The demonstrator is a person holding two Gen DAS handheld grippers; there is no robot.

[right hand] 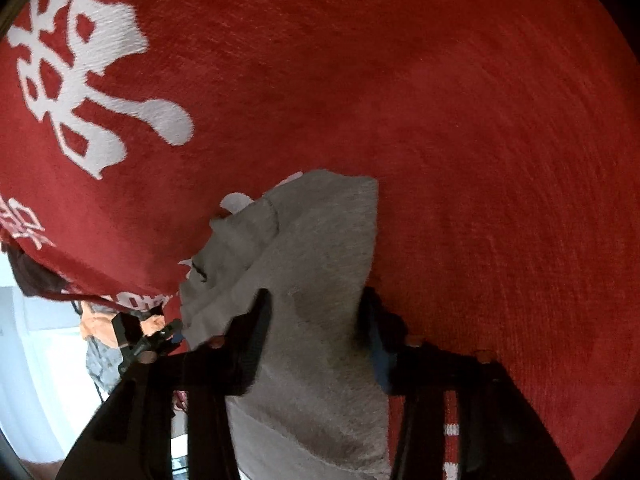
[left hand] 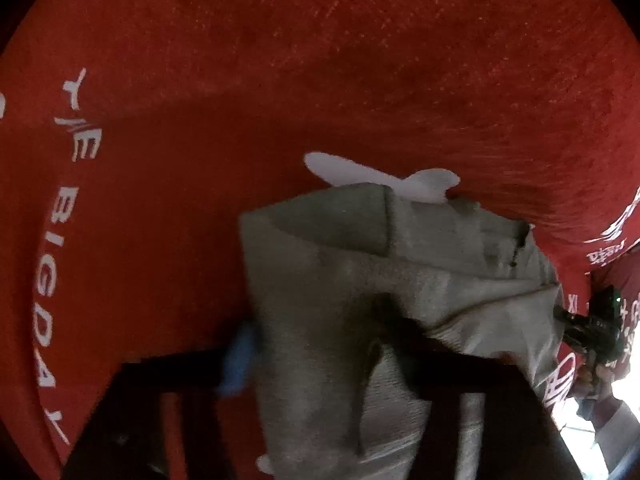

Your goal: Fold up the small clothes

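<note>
a: grey knit garment (left hand: pixel 360 280) fills the lower middle of the left wrist view, lying over a red cloth (left hand: pixel 320 60) with white lettering (left hand: pixel 60 240).
b: left gripper (left hand: pixel 316 344) pose?
a: pointing down along the cloth, image smeared. blue pad on one finger (left hand: pixel 238 360) sits at the garment's left edge, the dark finger on the other side overlaps the fabric near its middle. garment runs between them and back toward the camera.
b: pinching?
a: looks clamped on a fold of it, fabric bunched between the fingers.
b: anything else there?
a: right gripper (left hand: pixel 592 328) at the far right edge, small, at the garment's other end.
b: right wrist view?
a: same red cloth (right hand: pixel 440 100), big white characters (right hand: pixel 80 80) upper left. garment (right hand: pixel 312 300) drapes from mid frame down between the fingers of the right gripper (right hand: pixel 316 328).
b: jaws?
a: one dark finger on each side, blue pad on the right one (right hand: pixel 380 352), both pressed against the fabric. closed on the garment.
b: left gripper visible from here?
a: yes, lower left (right hand: pixel 160 336), at the garment's crumpled far corner, near the cloth's edge.
</note>
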